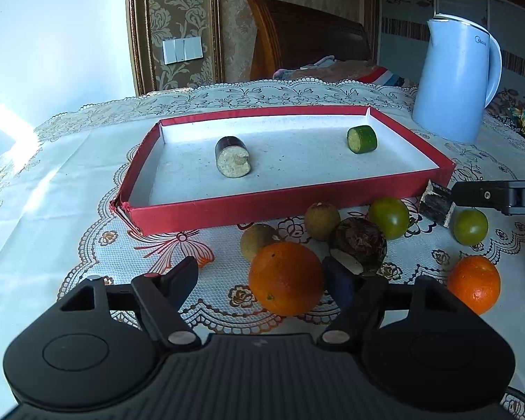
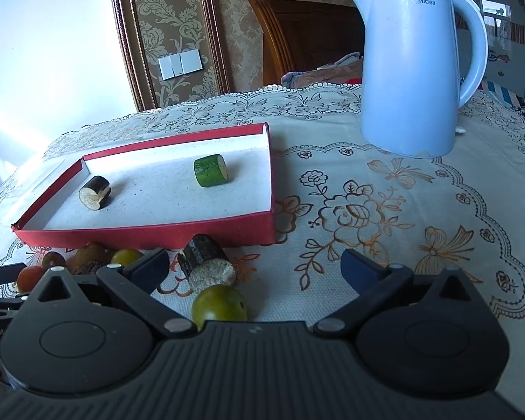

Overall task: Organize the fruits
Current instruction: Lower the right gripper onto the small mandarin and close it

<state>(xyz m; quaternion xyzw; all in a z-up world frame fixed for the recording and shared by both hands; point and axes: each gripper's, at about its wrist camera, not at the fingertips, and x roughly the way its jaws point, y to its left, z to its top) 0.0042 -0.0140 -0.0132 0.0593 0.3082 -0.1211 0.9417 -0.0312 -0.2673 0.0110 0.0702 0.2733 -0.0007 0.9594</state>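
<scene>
Between the spread left tongs [image 1: 266, 280] sits an orange [image 1: 285, 278] — right tongs [image 2: 255, 266] spread too, flanking a green fruit [image 2: 219, 303].

Damask wallpaper [image 1: 178, 7], wooden headboard [image 1: 297, 35], white switch panel [image 1: 182, 50], lace tablecloth [image 1: 70, 161], sunlit

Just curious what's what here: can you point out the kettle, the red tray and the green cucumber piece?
kettle [image 2: 407, 80]: right wrist view, middle of its blue body.
red tray [image 1: 227, 211]: left wrist view, near outer wall.
green cucumber piece [image 1: 362, 139]: left wrist view, its middle.
</scene>
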